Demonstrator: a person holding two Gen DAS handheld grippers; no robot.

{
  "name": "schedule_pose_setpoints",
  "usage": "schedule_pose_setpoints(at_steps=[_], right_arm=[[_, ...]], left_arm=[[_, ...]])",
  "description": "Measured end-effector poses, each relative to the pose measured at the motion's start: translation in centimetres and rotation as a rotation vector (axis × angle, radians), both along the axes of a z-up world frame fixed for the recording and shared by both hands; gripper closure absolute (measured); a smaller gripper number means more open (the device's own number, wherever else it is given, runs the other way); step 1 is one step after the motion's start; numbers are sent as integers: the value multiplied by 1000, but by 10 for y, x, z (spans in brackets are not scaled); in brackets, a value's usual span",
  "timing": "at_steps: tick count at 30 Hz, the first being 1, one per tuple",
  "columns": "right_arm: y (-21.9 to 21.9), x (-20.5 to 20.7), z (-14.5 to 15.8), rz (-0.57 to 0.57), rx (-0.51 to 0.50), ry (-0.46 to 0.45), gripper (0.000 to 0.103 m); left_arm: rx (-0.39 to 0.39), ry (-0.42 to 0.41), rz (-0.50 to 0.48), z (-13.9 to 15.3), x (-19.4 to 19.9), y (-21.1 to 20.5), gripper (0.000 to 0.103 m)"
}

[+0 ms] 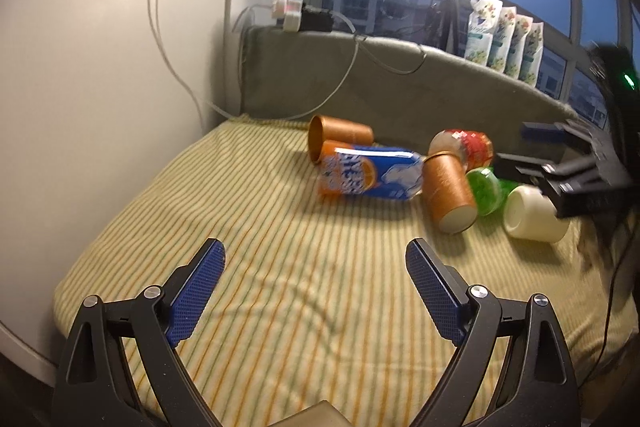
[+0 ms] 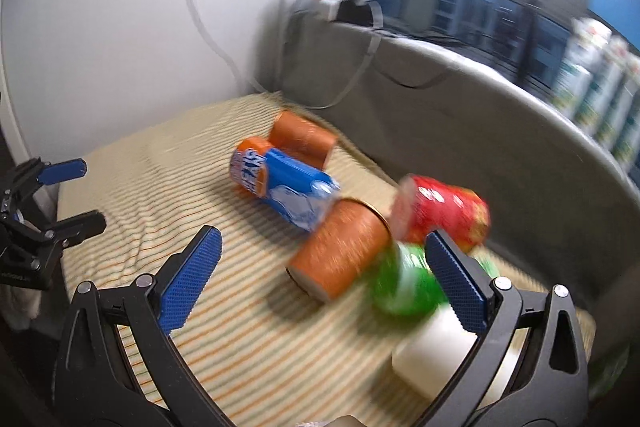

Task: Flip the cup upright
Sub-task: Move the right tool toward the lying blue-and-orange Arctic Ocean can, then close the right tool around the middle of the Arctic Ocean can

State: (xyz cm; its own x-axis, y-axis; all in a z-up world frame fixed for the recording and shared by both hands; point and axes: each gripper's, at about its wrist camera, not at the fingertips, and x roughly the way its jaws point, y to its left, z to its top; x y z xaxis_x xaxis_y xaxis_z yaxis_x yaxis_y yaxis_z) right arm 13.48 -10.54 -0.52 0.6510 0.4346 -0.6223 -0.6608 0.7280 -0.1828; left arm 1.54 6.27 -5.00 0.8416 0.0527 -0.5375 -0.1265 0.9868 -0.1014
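I've got my left gripper (image 1: 316, 291) wide open, low in the frame over the striped cloth (image 1: 280, 267), holding nothing. My right gripper (image 2: 320, 291) is spread open too, nothing between its pads; its view is blurred. The white cup (image 1: 534, 213) lies on its side at the right of the left view, and at lower right in the right view it sits partly behind my right finger (image 2: 456, 287). Just beside it are a green bottle (image 1: 486, 191), a brown cup (image 1: 448, 193), a red can (image 1: 464, 145) and a blue-and-orange can (image 1: 370, 173), all lying down.
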Motion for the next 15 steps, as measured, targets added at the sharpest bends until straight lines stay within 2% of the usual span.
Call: schedule_pose_setpoints(at_steps=[3, 6, 9, 15], right_arm=[[32, 20, -8, 102, -95, 29, 0], [63, 33, -21, 184, -216, 19, 0], [86, 45, -33, 234, -306, 11, 0], [118, 69, -49, 293, -421, 43, 0]], left_arm=[[-11, 17, 13, -6, -2, 8, 11], [-28, 39, 18, -11, -4, 14, 11], [-30, 56, 19, -15, -5, 17, 11], [-47, 72, 35, -19, -2, 27, 11]])
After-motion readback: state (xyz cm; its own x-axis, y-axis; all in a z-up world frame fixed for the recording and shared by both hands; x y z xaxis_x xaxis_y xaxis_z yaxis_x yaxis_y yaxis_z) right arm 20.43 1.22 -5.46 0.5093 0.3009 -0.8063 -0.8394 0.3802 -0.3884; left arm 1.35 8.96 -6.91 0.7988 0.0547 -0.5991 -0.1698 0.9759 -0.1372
